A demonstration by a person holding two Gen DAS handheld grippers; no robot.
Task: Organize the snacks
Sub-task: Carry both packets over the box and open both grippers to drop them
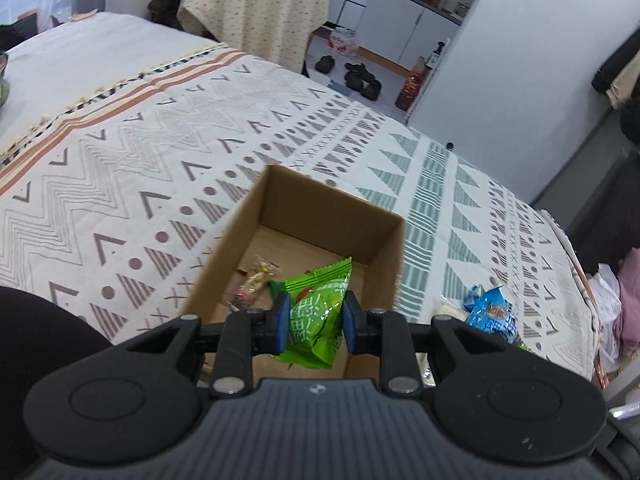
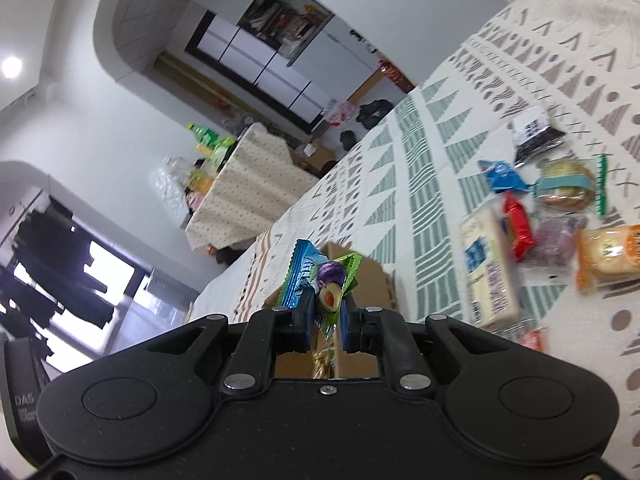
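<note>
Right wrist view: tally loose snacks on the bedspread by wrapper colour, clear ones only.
Black packet: 1
Blue packet: 1
Teal-banded biscuit pack: 1
Red packet: 1
Purple packet: 1
Orange pack: 1
Pale yellow pack: 1
Total: 7; pink packet, part hidden, left out.

Patterned bedspread (image 1: 160, 152); draped side table (image 1: 256, 12); shoes (image 1: 362, 78)
</note>
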